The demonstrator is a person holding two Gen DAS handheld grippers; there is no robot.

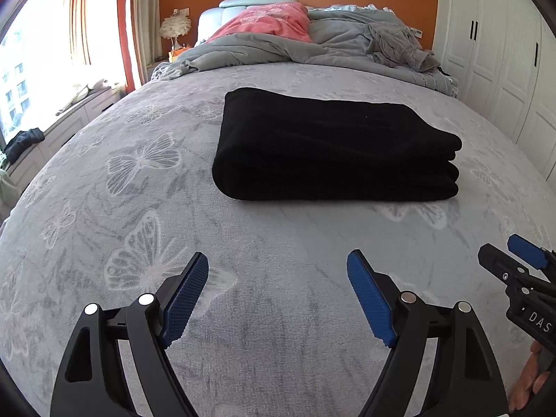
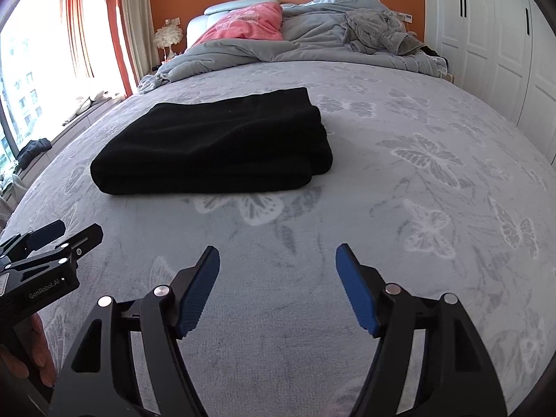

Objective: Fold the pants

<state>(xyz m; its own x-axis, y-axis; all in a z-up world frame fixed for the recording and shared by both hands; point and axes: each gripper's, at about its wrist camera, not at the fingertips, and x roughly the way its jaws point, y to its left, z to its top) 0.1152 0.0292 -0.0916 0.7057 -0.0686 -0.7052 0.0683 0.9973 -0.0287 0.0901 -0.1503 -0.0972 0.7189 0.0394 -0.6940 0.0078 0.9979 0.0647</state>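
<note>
Black pants [image 1: 330,146] lie folded into a thick rectangular stack on the grey butterfly-print bedspread [image 1: 243,260]; in the right wrist view the pants [image 2: 215,146] sit ahead and to the left. My left gripper [image 1: 278,264] hovers over bare bedspread short of the stack, jaws wide apart and empty. My right gripper [image 2: 278,255] is likewise open over bare fabric, with nothing between its blue pads [image 2: 354,288]. Each gripper shows at the edge of the other's view: the right gripper [image 1: 521,264], the left gripper [image 2: 59,236]. A hand [image 2: 31,358] grips the left tool.
A rumpled grey duvet [image 1: 278,48], a pink pillow [image 1: 267,21] and a grey garment [image 1: 396,45] lie at the head of the bed. White wardrobe doors [image 1: 493,52] stand to the right. A window with orange curtains [image 1: 80,10] and a low sill lies to the left.
</note>
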